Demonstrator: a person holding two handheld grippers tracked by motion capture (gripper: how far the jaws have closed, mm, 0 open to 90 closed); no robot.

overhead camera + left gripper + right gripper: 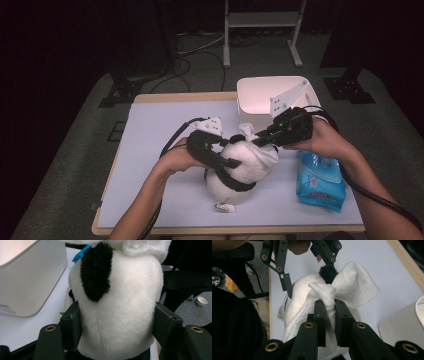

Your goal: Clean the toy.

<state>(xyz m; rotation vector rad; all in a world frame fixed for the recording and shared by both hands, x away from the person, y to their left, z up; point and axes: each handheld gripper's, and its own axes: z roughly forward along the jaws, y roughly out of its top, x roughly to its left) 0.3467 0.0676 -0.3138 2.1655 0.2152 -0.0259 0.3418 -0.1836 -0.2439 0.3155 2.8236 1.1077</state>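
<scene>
From the high view, your left gripper clamps the plush panda, which stands upright near the middle of the white table. Your right gripper reaches in from the right, pinching a white cloth draped over the panda's head. A white box sits just behind, and a blue wet-wipes pack lies to the right.

In the left gripper view, your jaws press both sides of the panda's white body, below a black patch of fur.

In the right gripper view, your jaws are clenched on a bunched fold of the cloth atop the panda.
</scene>
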